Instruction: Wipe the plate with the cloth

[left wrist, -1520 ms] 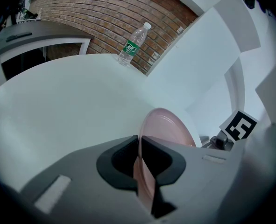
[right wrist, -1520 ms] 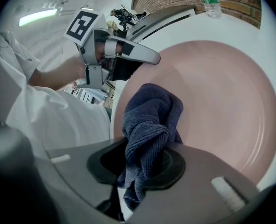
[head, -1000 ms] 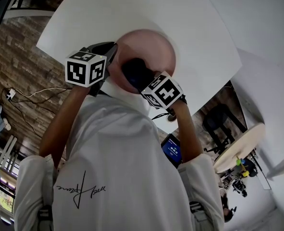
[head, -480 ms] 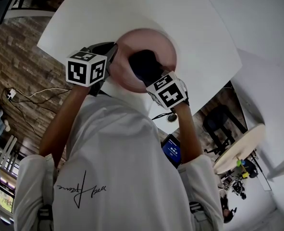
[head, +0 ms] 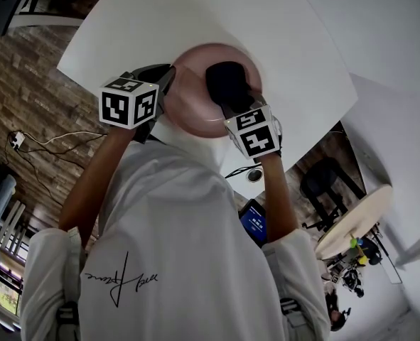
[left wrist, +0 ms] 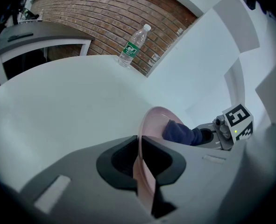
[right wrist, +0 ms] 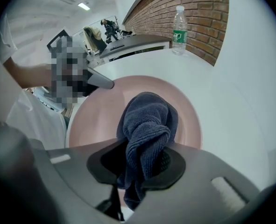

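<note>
A pink plate (head: 195, 101) is held tilted above the white table, and my left gripper (head: 161, 84) is shut on its left rim. In the left gripper view the plate (left wrist: 149, 125) stands edge-on between the jaws of that gripper (left wrist: 140, 171). My right gripper (head: 235, 106) is shut on a bunched dark blue cloth (head: 227, 82), which presses on the plate's upper right part. In the right gripper view the cloth (right wrist: 147, 125) hangs from the gripper (right wrist: 138, 167) against the plate's face (right wrist: 98, 113).
The curved white table (head: 281, 27) lies under the plate, and a clear water bottle (left wrist: 134, 45) stands at its far edge by a brick wall. A round side table (head: 352, 219) and a dark chair (head: 327, 180) stand on the floor at the right.
My right gripper has carried the cloth across the plate, from its lower middle up toward the far right part. The left gripper and the plate have hardly moved.
</note>
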A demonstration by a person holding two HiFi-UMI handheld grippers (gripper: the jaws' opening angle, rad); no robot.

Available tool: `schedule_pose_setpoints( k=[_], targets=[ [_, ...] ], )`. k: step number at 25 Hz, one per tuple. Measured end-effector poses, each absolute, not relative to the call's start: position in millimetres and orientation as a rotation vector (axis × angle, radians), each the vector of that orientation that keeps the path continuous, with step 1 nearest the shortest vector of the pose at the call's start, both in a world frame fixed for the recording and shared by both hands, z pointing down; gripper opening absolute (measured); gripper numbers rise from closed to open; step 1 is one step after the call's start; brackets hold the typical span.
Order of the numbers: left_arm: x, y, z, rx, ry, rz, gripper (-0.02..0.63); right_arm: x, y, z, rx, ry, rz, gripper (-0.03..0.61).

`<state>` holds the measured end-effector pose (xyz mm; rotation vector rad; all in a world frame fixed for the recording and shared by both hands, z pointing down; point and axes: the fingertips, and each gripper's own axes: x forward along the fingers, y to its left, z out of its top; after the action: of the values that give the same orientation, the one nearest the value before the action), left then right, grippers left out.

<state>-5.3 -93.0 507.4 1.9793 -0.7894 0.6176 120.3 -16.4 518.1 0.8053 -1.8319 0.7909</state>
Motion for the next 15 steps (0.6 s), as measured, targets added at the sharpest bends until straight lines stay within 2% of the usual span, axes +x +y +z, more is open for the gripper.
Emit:
schedule_pose_setpoints(
  k=[15],
  targets=[
    [-19, -97, 489, 2.007, -0.869, 0.553, 0.057, 135, -39, 489, 1.059, -1.938, 0.896, 0.094]
  ],
)
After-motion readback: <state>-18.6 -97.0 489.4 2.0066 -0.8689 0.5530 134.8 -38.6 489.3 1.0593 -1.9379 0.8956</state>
